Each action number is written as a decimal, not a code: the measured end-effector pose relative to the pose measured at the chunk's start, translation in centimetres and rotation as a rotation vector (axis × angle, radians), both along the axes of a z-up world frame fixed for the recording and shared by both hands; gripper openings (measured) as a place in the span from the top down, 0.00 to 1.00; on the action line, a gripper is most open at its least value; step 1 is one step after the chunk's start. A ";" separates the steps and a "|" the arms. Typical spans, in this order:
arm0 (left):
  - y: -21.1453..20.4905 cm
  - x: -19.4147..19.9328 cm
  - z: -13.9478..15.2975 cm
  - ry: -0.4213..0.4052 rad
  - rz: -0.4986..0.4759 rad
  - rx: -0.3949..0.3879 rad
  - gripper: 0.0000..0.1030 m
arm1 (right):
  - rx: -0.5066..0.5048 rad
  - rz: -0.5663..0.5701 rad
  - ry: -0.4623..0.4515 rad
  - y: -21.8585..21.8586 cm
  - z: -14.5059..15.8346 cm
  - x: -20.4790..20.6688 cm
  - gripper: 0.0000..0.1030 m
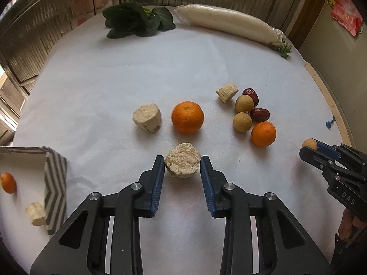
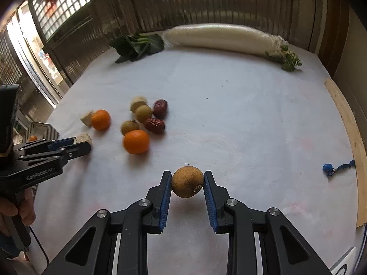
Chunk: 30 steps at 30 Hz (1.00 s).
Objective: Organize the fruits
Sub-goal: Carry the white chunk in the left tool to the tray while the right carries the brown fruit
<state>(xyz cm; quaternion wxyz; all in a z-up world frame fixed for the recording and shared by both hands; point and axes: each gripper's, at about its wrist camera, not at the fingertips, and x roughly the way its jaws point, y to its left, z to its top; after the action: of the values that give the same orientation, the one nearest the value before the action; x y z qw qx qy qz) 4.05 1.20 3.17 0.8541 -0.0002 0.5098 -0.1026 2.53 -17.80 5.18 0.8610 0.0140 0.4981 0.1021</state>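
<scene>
My left gripper (image 1: 182, 163) is shut on a pale, rough chunk (image 1: 182, 163) just above the white table. My right gripper (image 2: 187, 182) is shut on a brown longan (image 2: 187, 181) and holds it above the table; it also shows in the left wrist view (image 1: 309, 149). Two oranges (image 1: 187, 117) (image 1: 263, 134), two longans (image 1: 244, 103) (image 1: 242, 122), two red dates (image 1: 251, 95) (image 1: 259, 114) and two more pale chunks (image 1: 147, 118) (image 1: 227, 92) lie on the table. A striped box (image 1: 55, 183) at the left holds a small orange (image 1: 8, 182) and a pale chunk (image 1: 35, 213).
Leafy greens (image 1: 135, 20) and a long wrapped white radish (image 1: 227, 24) lie at the far edge. A small blue object with a cord (image 2: 328, 168) lies at the right near the table's wooden edge (image 2: 351, 123). Slatted wooden walls stand behind the table.
</scene>
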 end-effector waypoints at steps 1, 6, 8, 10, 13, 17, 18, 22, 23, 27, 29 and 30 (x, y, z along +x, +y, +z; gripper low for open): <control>0.2 -0.2 0.3 -0.003 0.004 0.001 0.70 | 0.001 0.004 -0.003 0.2 0.2 -0.1 0.74; 1.1 -1.1 1.7 -0.020 0.030 0.008 0.70 | 0.020 0.032 -0.013 1.6 1.0 -0.5 0.74; 1.5 -1.5 2.1 -0.026 0.042 0.009 0.70 | 0.020 0.055 -0.017 2.5 1.3 -0.8 0.74; 2.0 -1.9 2.6 -0.035 0.055 0.008 0.70 | 0.022 0.078 -0.021 3.5 1.6 -0.9 0.74; 2.9 -2.6 3.4 -0.054 0.075 0.010 0.70 | 0.024 0.115 -0.029 5.2 2.0 -1.2 0.74; 4.6 -3.4 4.2 -0.067 0.110 0.014 0.70 | 0.025 0.161 -0.039 7.3 2.5 -1.4 0.74; 5.0 -3.6 4.3 -0.069 0.118 0.015 0.70 | 0.027 0.175 -0.042 7.9 2.7 -1.4 0.74; 6.9 -4.6 4.9 -0.081 0.154 0.016 0.70 | 0.027 0.213 -0.052 9.9 3.0 -1.5 0.74; 7.3 -4.8 5.1 -0.084 0.162 0.017 0.70 | 0.027 0.222 -0.054 10.3 3.1 -1.5 0.74; 9.1 -5.5 5.5 -0.090 0.198 0.020 0.70 | 0.029 0.261 -0.061 12.4 3.4 -1.6 0.74; 10.0 -5.9 5.6 -0.092 0.217 0.023 0.70 | 0.030 0.283 -0.063 13.5 3.4 -1.5 0.74; 10.4 -6.0 5.7 -0.092 0.224 0.023 0.70 | 0.030 0.297 -0.063 14.2 3.4 -1.5 0.74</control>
<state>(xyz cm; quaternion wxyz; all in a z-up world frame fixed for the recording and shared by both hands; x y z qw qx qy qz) -1.99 11.63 8.83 0.8828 -0.0425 0.4679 -0.0005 1.08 -3.57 8.55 0.8515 -0.0499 0.4656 0.2360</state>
